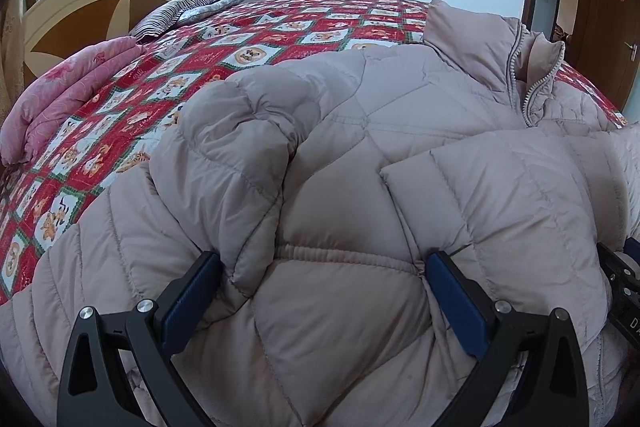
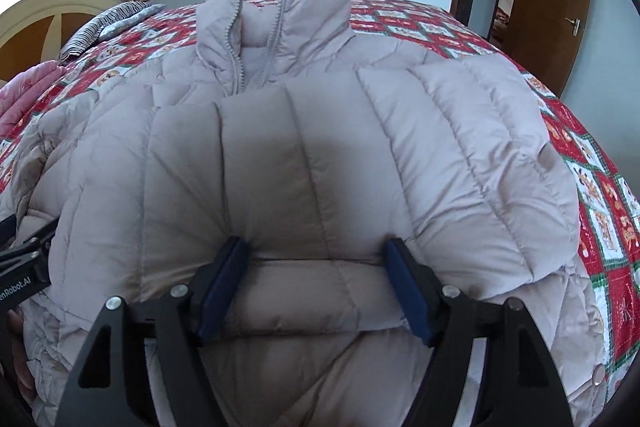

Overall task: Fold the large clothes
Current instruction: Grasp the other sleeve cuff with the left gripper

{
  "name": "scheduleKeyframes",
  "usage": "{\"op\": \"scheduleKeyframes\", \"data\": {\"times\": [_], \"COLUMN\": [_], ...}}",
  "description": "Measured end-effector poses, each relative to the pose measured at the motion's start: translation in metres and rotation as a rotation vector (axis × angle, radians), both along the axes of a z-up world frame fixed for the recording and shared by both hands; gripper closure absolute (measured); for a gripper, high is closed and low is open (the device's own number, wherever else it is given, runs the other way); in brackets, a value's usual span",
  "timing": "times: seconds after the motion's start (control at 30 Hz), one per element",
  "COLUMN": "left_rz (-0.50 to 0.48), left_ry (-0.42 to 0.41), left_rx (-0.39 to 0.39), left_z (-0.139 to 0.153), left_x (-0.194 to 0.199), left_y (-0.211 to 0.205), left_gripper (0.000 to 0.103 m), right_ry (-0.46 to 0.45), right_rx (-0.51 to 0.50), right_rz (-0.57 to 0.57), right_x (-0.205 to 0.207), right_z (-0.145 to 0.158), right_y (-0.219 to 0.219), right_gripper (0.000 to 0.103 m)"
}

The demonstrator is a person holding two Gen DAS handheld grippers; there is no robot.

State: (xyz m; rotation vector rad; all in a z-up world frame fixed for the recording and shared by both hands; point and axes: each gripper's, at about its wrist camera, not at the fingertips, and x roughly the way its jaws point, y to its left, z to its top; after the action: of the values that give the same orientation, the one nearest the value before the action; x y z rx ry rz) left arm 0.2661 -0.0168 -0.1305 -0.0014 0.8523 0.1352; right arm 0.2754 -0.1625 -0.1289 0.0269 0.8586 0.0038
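Left wrist view:
Jacket: your puffy quilted down jacket, pale mauve-grey with stitched diamond panels, fills the centre and lower frame, lying on the bed.
Collar: its stand-up collar and metal zipper sit upper right.
Left claw: jaws apart, blue pads pressing into the padding on either side of a soft bulge; nothing is clamped.
Bedspread: red patchwork with cartoon squares, left of frame.
Pink quilt: folded, at the far left.

Right wrist view:
Jacket: spread across the frame, collar at upper centre, a ribbed sleeve folded over its front.
Right claw: jaws apart, pads straddling the sleeve's cuff end, not squeezing it.
Left claw: its black body shows at the left edge.
Striped pillow: upper left, by the curved headboard.
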Motion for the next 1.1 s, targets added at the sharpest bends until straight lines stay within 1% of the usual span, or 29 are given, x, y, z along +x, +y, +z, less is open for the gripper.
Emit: {"op": "scheduleKeyframes", "data": {"times": [0.07, 0.1, 0.17, 0.27, 0.37, 0.43, 0.5, 0.6, 0.7, 0.77, 0.83, 0.87, 0.9, 0.97, 1.0, 1.03, 1.07, 1.1], "left_rz": [-0.020, -0.016, 0.022, 0.064, 0.161, 0.240, 0.301, 0.379, 0.402, 0.387, 0.367, 0.350, 0.340, 0.320, 0.299, 0.287, 0.273, 0.261], "left_ry": [0.012, 0.010, -0.026, -0.104, -0.142, -0.132, -0.103, -0.056, -0.020, 0.001, 0.001, -0.005, -0.017, -0.022, -0.003, -0.004, -0.029, -0.056], "left_rx": [0.004, 0.018, 0.048, 0.071, 0.145, 0.159, 0.149, 0.154, 0.110, 0.026, -0.056, -0.091, -0.103, -0.071, -0.063, -0.074, -0.069, -0.033], "left_z": [0.006, 0.012, 0.028, 0.056, 0.070, 0.070, 0.064, 0.047, 0.029, 0.019, 0.012, 0.010, 0.008, 0.008, 0.008, 0.011, 0.017, 0.025], "left_x": [-0.001, -0.003, -0.014, -0.040, -0.071, -0.093, -0.112, -0.135, -0.148, -0.151, -0.150, -0.149, -0.147, -0.143, -0.140, -0.140, -0.142, -0.145], "left_y": [0.004, 0.008, 0.024, 0.065, 0.117, 0.157, 0.192, 0.230, 0.247, 0.251, 0.249, 0.246, 0.241, 0.232, 0.229, 0.228, 0.226, 0.222], "left_gripper": [0.001, 0.001, 0.001, 0.001, 0.001, 0.001, 0.001, 0.001, 0.001, 0.001, 0.001, 0.001, 0.003, 0.044, 0.076, 0.080, 0.084, 0.086], "right_ry": [-0.002, -0.003, -0.005, -0.009, -0.013, -0.014, -0.015, -0.017, -0.019, -0.020, -0.021, -0.022, -0.024, -0.035, -0.044, -0.055, -0.070, -0.083], "right_rx": [0.008, 0.011, 0.013, 0.023, 0.029, 0.030, 0.030, 0.031, 0.030, 0.026, 0.016, 0.012, 0.012, 0.026, 0.038, 0.046, 0.053, 0.059], "right_rz": [0.000, -0.001, -0.002, -0.003, -0.003, -0.004, -0.004, -0.004, -0.006, -0.007, -0.010, -0.010, -0.011, -0.011, -0.012, -0.013, -0.014, -0.012], "right_x": [-0.001, -0.001, -0.001, -0.002, -0.003, -0.004, -0.004, -0.005, -0.005, -0.006, -0.006, -0.006, -0.007, -0.009, -0.012, -0.016, -0.022, -0.027], "right_z": [0.000, -0.001, -0.001, -0.001, -0.001, -0.001, -0.001, 0.000, 0.000, 0.000, 0.001, 0.001, 0.002, 0.004, 0.006, 0.009, 0.013, 0.017], "right_y": [-0.002, -0.003, -0.002, -0.003, -0.003, -0.004, -0.003, -0.003, -0.003, -0.003, -0.002, -0.002, -0.002, -0.004, -0.006, -0.008, -0.010, -0.012], "right_gripper": [0.028, 0.028, 0.028, 0.028, 0.028, 0.028, 0.028, 0.028, 0.028, 0.028, 0.028, 0.028, 0.028, 0.028, 0.028, 0.028, 0.028, 0.028]}}
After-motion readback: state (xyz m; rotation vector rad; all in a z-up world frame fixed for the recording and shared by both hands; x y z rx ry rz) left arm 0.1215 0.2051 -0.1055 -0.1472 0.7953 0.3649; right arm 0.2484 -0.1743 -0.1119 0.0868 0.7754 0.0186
